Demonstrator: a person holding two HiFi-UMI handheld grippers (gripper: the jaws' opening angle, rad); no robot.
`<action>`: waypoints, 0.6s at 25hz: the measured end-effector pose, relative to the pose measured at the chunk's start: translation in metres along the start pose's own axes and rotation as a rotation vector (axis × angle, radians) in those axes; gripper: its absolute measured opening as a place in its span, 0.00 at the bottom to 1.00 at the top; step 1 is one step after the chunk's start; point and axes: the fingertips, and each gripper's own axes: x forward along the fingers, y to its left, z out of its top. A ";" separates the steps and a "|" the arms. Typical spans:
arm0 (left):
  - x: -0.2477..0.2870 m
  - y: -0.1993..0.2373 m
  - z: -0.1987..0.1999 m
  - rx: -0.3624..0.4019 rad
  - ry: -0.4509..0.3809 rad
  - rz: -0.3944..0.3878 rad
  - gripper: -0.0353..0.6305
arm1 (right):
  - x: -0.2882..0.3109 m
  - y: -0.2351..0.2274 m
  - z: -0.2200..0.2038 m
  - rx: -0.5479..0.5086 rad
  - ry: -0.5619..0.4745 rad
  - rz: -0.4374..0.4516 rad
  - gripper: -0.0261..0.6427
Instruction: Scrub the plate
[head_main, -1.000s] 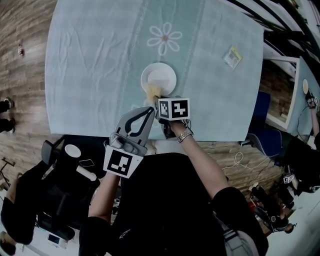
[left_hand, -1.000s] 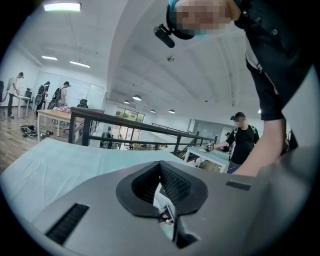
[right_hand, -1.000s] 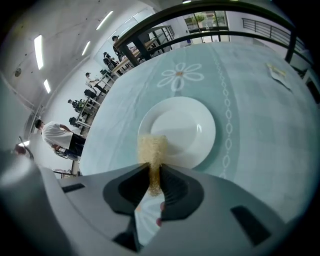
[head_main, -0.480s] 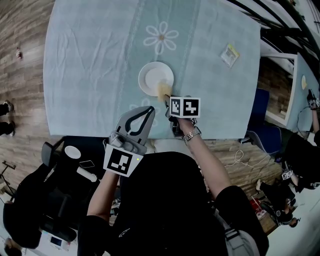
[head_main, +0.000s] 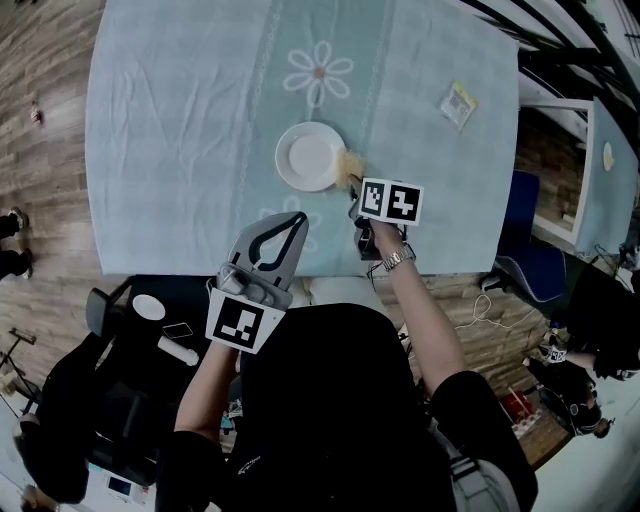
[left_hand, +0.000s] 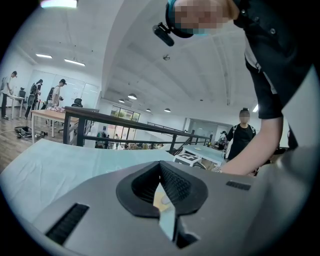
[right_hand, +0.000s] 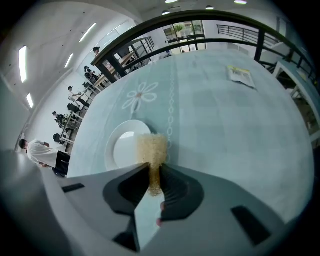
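Note:
A round white plate (head_main: 311, 156) lies on the pale blue tablecloth (head_main: 180, 120); the right gripper view also shows the plate (right_hand: 122, 147). My right gripper (head_main: 356, 183) is shut on a yellow sponge (head_main: 352, 164), which hangs just off the plate's right rim. In its own view the sponge (right_hand: 151, 150) is pinched between the jaws of the right gripper (right_hand: 155, 175). My left gripper (head_main: 293, 222) hovers over the table's near edge, short of the plate, shut and holding nothing. In its own view the left gripper (left_hand: 161, 175) is tilted up at the room, and the plate is out of sight.
A small printed packet (head_main: 459, 103) lies at the table's far right, also seen as the packet (right_hand: 241, 75) in the right gripper view. A flower print (head_main: 318, 72) marks the cloth beyond the plate. Railings, desks and people surround the table.
The right gripper has carried the sponge rightward, from the plate's near part, across its rim, to just beside its right edge. The left gripper has stayed put.

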 end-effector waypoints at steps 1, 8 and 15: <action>0.000 0.000 0.000 -0.001 -0.002 -0.001 0.07 | -0.001 -0.001 0.003 0.001 -0.010 -0.006 0.13; 0.000 -0.001 0.003 0.002 -0.013 -0.019 0.07 | -0.018 -0.005 0.024 0.050 -0.112 -0.025 0.13; -0.002 -0.006 0.012 0.049 -0.042 -0.076 0.07 | -0.049 0.004 0.027 0.085 -0.206 -0.019 0.13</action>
